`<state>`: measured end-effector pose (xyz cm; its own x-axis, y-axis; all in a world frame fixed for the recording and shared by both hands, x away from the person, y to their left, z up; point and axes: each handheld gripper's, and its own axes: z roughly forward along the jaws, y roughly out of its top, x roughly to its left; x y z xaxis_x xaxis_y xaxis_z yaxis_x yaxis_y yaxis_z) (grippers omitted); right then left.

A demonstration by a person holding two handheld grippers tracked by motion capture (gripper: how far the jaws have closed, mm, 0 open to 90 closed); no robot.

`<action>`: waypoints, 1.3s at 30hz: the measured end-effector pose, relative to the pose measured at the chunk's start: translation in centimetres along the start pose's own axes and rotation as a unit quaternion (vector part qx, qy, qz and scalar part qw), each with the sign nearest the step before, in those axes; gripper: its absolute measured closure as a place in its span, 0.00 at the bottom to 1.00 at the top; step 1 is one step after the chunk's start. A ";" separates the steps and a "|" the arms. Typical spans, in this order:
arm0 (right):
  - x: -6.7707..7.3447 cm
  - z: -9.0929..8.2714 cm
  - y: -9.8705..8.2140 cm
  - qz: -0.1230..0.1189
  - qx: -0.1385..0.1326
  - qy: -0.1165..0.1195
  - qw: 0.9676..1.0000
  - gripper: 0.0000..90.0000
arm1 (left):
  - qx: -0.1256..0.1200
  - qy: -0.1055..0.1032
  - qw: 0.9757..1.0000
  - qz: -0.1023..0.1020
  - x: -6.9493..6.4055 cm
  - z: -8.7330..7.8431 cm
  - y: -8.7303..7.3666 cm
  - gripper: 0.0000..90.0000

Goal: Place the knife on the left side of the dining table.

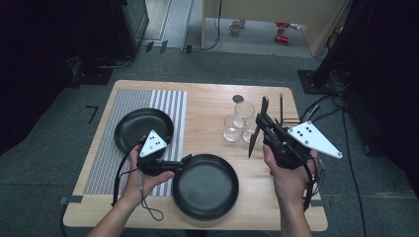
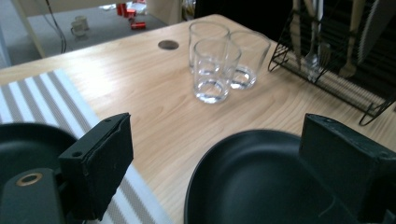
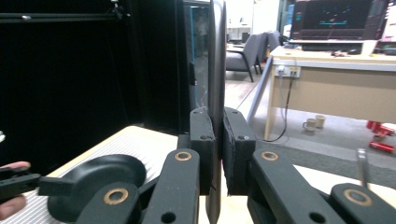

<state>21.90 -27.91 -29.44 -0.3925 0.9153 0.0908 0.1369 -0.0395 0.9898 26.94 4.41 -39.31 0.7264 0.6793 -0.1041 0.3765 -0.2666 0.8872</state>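
Observation:
My right gripper (image 1: 262, 122) is shut on a dark knife (image 1: 258, 129) and holds it above the table's right side, one end toward the far edge. In the right gripper view the knife (image 3: 216, 65) stands upright, pinched between the pads of my right gripper (image 3: 219, 116). My left gripper (image 1: 184, 161) is at the left rim of the near black plate (image 1: 205, 186). In the left gripper view, my left gripper (image 2: 217, 140) stands wide open, with that plate's rim (image 2: 210, 163) low between the jaws and no pad pressing on it.
A second black plate (image 1: 143, 129) lies on the striped placemat (image 1: 126, 106) at the left. Three empty glasses (image 1: 238, 123) stand in the middle right. A black wire cutlery rack (image 2: 327, 70) with cutlery stands at the right edge, beyond the glasses.

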 end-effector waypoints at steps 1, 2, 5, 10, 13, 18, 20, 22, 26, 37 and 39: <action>0.2 0.2 -0.1 0.001 0.001 0.003 1.000 0.94 | 0.000 -0.004 1.000 0.001 -0.1 0.1 0.2 0.15; 0.3 0.5 -0.1 0.002 0.002 0.007 1.000 0.94 | -0.001 -0.007 1.000 0.002 -0.3 0.2 0.3 0.15; 0.8 1.2 -0.2 0.003 0.005 0.016 1.000 0.94 | -0.004 -0.015 1.000 0.008 -0.7 0.4 0.7 0.15; 1.5 2.3 -0.5 0.008 0.010 0.030 0.999 0.94 | -0.007 -0.022 1.000 0.005 -1.0 0.7 1.0 0.15; 1.9 3.0 -0.4 0.008 0.016 0.038 0.999 0.94 | -0.006 -0.026 1.000 0.004 -0.8 0.9 1.3 0.15; 2.3 4.3 -0.1 0.004 0.017 0.052 0.998 0.94 | -0.015 -0.028 0.999 -0.004 -0.6 1.3 2.2 0.15; 2.4 4.9 0.1 0.004 0.021 0.058 0.998 0.94 | -0.016 -0.035 0.999 -0.008 -0.6 1.4 2.6 0.16; 2.4 5.5 0.3 0.006 0.022 0.065 0.998 0.94 | -0.015 -0.037 0.999 -0.008 -0.7 1.5 2.8 0.15; 2.7 6.5 0.5 0.005 0.023 0.082 0.996 0.94 | -0.015 -0.039 0.999 -0.003 -1.0 1.6 3.2 0.16; 3.8 7.5 0.2 0.008 0.029 0.103 0.994 0.94 | -0.015 -0.052 0.998 0.009 -2.2 2.2 4.2 0.16; 3.9 7.6 0.3 0.012 0.029 0.104 0.994 0.94 | -0.019 -0.055 0.998 0.009 -2.2 2.3 4.5 0.16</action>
<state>27.28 -21.30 -29.60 -0.5679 0.8108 0.1415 0.1982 -0.0321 0.9796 28.38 0.19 -36.13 0.7926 0.5947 -0.1349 0.3423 -0.2508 0.9055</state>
